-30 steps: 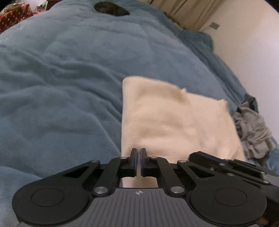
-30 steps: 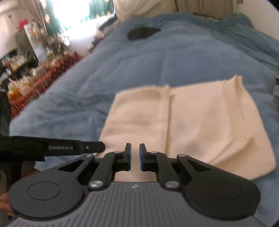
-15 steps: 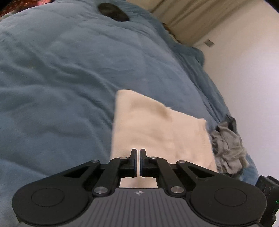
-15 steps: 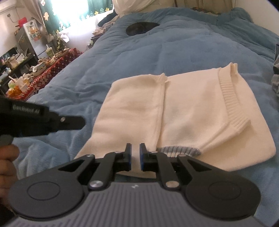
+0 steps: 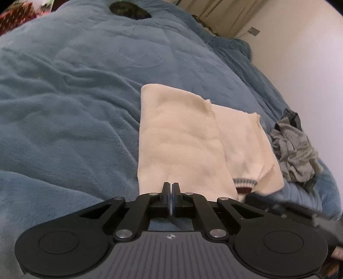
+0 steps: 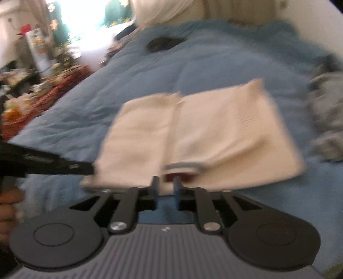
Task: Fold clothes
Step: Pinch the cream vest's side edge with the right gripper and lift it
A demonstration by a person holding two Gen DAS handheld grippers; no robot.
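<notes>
- Across the blue blanket (image 5: 75,107) that covers the bed, open cloth runs from nine o'clock round to twelve in my left view, wide room with only a dark patch (image 5: 129,10) far off at eleven.
- At one to two o'clock the blanket's edge meets the pale wall (image 5: 300,64); a curtain (image 5: 214,12) hangs at twelve.
- At three o'clock a crumpled grey garment (image 5: 295,148) lies just beside the sweater, narrowing the room on that side.
- The cream sweater (image 5: 182,146) lies folded dead centre, its left edge straight, a sleeve panel doubled over the body, and a striped grey and maroon cuff (image 5: 244,184) at its near edge, five o'clock of centre.
- My left gripper (image 5: 170,188) is clenched, the pads together at the sweater's near hem; I cannot tell whether cloth is pinched between them.
- My right gripper (image 6: 166,186) has just been opening: a clear gap stands between the blue pads, over the near hem beside the cuff, and nothing seems pressed by them, though that view is blurred.
- From the right view my left gripper reaches in at nine o'clock, its tip at the sweater's near left corner, with my hand (image 6: 8,206) at the frame's edge.
- Beyond the bed at ten o'clock stands cluttered furniture (image 6: 32,81) under a bright window.
</notes>
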